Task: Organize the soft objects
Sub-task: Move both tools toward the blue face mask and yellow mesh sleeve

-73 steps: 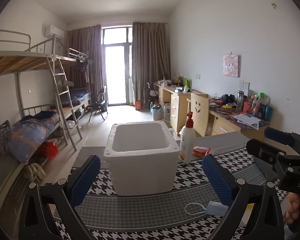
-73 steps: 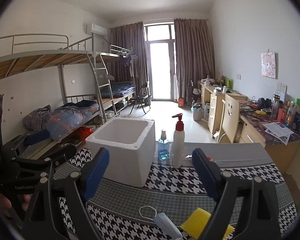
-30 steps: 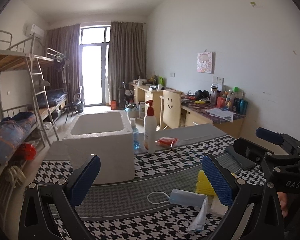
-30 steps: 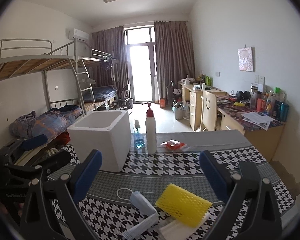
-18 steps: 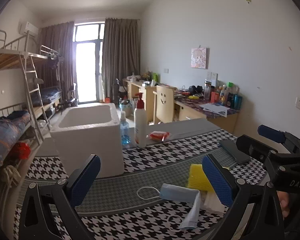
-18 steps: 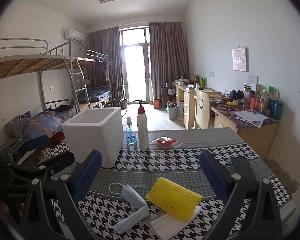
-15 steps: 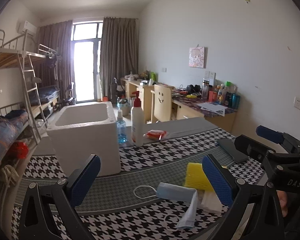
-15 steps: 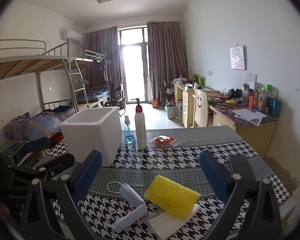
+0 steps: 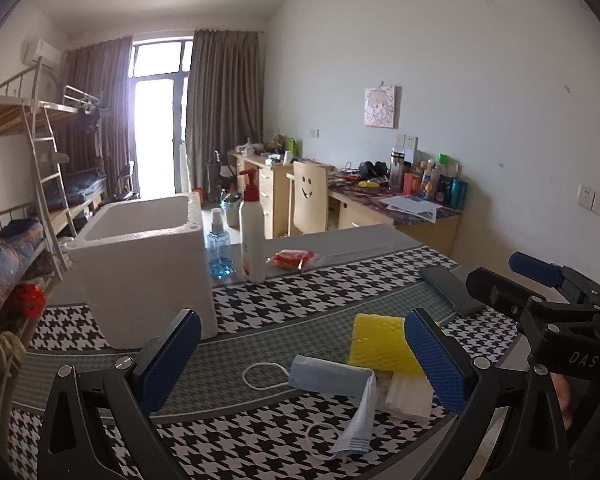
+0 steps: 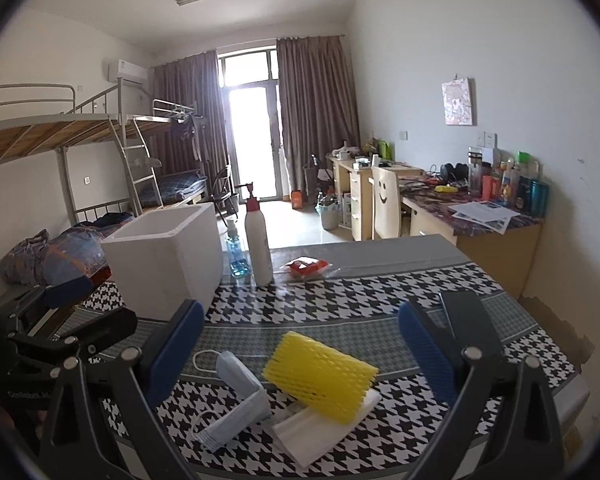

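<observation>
A yellow foam net sleeve (image 10: 320, 376) lies on a white foam sheet (image 10: 324, 430) near the table's front edge, with a folded blue face mask (image 10: 236, 398) to its left. The left wrist view shows the same yellow sleeve (image 9: 378, 346), the mask (image 9: 332, 376) and the white sheet (image 9: 406, 398). An open-topped white foam box (image 10: 168, 258) stands at the back left, also the box (image 9: 144, 264). My left gripper (image 9: 300, 360) hovers open above the mask. My right gripper (image 10: 300, 352) hovers open above the sleeve. Neither holds anything.
Beside the box stand a white pump bottle (image 10: 259, 246) and a small blue spray bottle (image 10: 236, 254); a red packet (image 10: 306, 267) lies behind. A dark flat phone-like slab (image 10: 466, 320) rests at the right on the houndstooth tablecloth (image 10: 360, 296). Bunk beds and desks fill the room behind.
Both grippers have swung right and lower, away from the foam box. The mask, the yellow sleeve and the white sheet have come into fuller view beneath them. Both stay open.
</observation>
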`<control>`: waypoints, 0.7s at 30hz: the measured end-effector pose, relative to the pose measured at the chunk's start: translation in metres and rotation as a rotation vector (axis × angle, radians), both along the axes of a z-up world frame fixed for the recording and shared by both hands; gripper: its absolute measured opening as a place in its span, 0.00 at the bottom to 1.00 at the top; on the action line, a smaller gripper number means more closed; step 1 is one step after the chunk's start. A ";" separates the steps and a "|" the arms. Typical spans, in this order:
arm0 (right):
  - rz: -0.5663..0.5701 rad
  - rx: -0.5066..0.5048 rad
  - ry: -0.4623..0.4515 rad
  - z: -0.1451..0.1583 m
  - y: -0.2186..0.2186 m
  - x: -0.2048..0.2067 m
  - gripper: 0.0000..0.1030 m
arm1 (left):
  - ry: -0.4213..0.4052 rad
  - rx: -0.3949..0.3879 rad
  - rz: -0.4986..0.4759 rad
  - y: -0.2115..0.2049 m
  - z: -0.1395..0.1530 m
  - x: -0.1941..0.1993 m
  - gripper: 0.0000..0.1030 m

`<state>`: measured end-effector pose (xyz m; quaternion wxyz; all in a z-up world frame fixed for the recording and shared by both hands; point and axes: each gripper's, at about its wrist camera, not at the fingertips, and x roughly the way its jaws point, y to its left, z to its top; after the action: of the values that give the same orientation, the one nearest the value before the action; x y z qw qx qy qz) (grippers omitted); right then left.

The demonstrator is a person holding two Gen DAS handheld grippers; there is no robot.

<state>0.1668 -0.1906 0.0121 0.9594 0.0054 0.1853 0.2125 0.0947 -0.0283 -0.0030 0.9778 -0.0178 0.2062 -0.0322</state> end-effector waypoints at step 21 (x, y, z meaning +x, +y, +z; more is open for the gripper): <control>-0.053 -0.025 0.046 -0.026 -0.020 0.003 0.96 | 0.103 0.011 -0.053 -0.018 -0.035 0.015 0.99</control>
<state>0.1700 -0.2103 -0.0139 0.9603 0.0032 0.2096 0.1842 0.1095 -0.0468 -0.0381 0.9648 -0.0085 0.2568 -0.0561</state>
